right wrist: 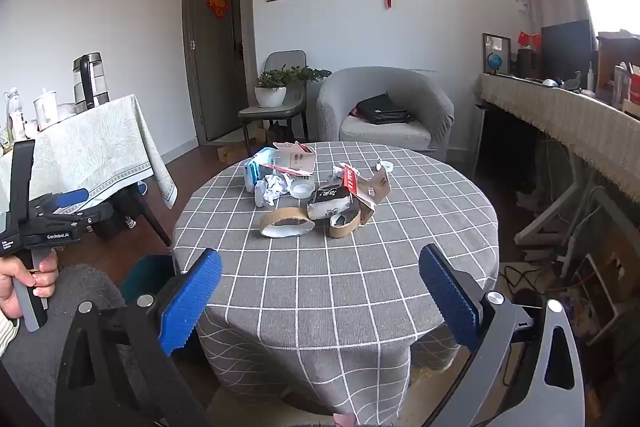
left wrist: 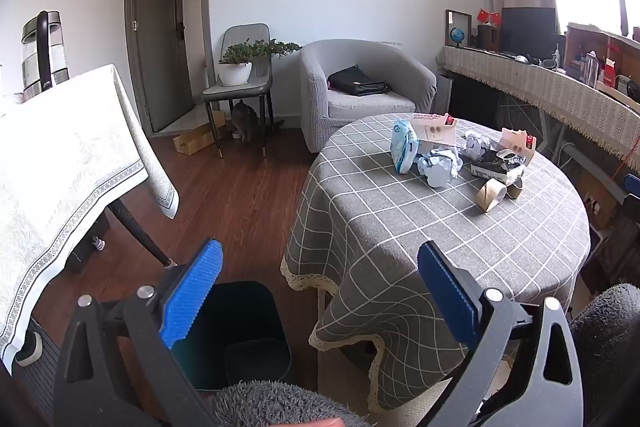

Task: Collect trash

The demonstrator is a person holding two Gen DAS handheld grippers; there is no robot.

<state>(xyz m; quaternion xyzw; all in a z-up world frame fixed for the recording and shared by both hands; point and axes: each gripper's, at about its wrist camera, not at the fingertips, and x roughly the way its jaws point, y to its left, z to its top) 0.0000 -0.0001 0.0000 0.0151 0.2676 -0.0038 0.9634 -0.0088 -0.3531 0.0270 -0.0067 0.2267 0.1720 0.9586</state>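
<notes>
Left gripper: your left gripper [left wrist: 320, 291] has its blue pads spread wide with nothing between them; it tilts downward over the gap between the bin and the table edge.
Right gripper: your right gripper [right wrist: 320, 297] is also spread wide and empty, aimed down at the near half of the cloth.
Your left hand: in the right wrist view your hand [right wrist: 22, 281] grips the left tool's handle, low at the left edge.
Bin: the dark bin [left wrist: 244, 339] stands on the wooden floor just beside the round table, below your left pads, its mouth uncovered.
Round table: the grey checked cloth [right wrist: 340, 279] is bare on your side.
Trash: the pile [right wrist: 316, 193] sits past the table's centre, well apart from both grippers.
Pile, near edge: a brown tape ring [right wrist: 286, 223] lies closest to you, touching a dark wrapped packet [right wrist: 330, 207].
Pile, middle: crumpled white paper [right wrist: 272, 189] lies beside a blue wipes pack [right wrist: 258, 171].
Pile, far edge: torn cardboard packaging [right wrist: 298, 157] stands behind them.
Beyond: a grey armchair [right wrist: 386, 107] holds a black bag [right wrist: 382, 113].
</notes>
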